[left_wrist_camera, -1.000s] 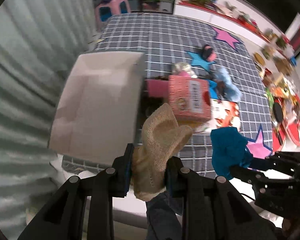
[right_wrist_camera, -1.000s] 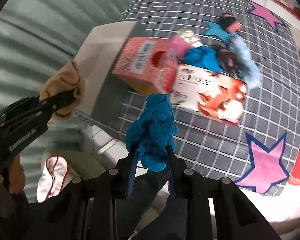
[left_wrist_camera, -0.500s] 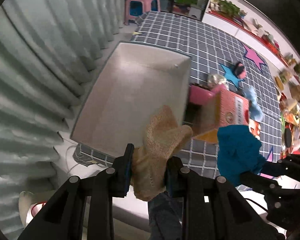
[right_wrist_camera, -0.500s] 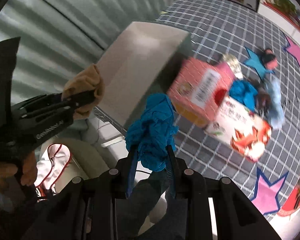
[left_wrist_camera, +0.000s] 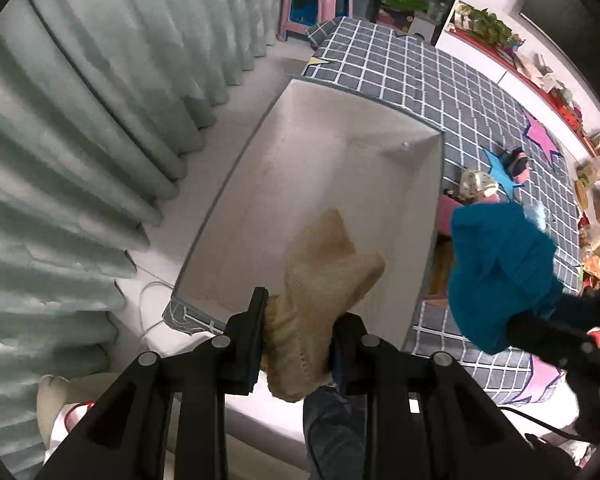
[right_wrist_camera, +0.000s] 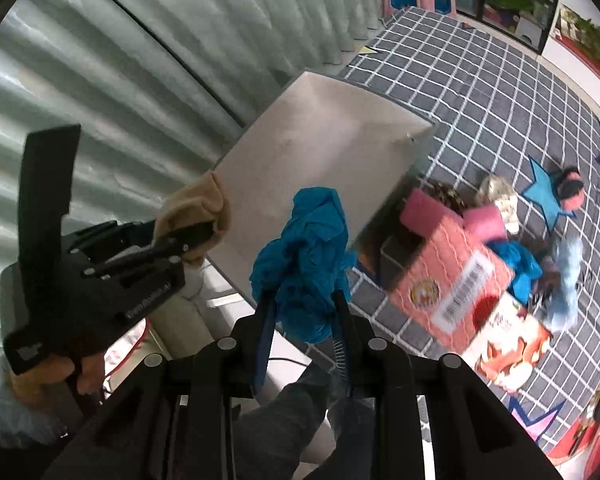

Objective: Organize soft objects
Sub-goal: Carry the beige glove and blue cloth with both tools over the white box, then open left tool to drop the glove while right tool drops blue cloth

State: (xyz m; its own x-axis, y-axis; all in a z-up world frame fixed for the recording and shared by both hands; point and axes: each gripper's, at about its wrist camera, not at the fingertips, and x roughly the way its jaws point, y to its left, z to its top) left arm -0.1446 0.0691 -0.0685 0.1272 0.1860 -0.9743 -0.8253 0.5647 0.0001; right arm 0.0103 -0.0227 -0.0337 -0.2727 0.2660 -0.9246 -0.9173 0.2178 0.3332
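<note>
My left hand-held gripper [left_wrist_camera: 298, 338] is clamped on a tan knitted sock [left_wrist_camera: 320, 280], whose toe end hangs over the near part of the open white box [left_wrist_camera: 340, 168]. My right hand-held gripper [right_wrist_camera: 302, 312] is clamped on a crumpled blue cloth [right_wrist_camera: 304, 256], which sits over the box's right-hand wall and just beside the sock in the left wrist view.

The box is empty inside, its pale floor bare from wall to wall, so there is plenty of room in it. Its left rim runs along the edge of the grey checked mat [left_wrist_camera: 440, 76], and beyond that rim lies a strip of white floor and then the pale green curtain [left_wrist_camera: 80, 120], close on that side. The box's near corner reaches the mat's front edge.

To the right of the box things are crowded: a pink carton [right_wrist_camera: 448, 276] lies tilted just beside the box's right wall, with a pink block [right_wrist_camera: 420, 212], another blue cloth [right_wrist_camera: 520, 264] and a light blue fluffy piece [right_wrist_camera: 564, 284] bunched around it. Further right the mat is open, with a blue star [right_wrist_camera: 544, 192] printed on it and a small pink and black toy [right_wrist_camera: 572, 186] lying at the star's edge.
</note>
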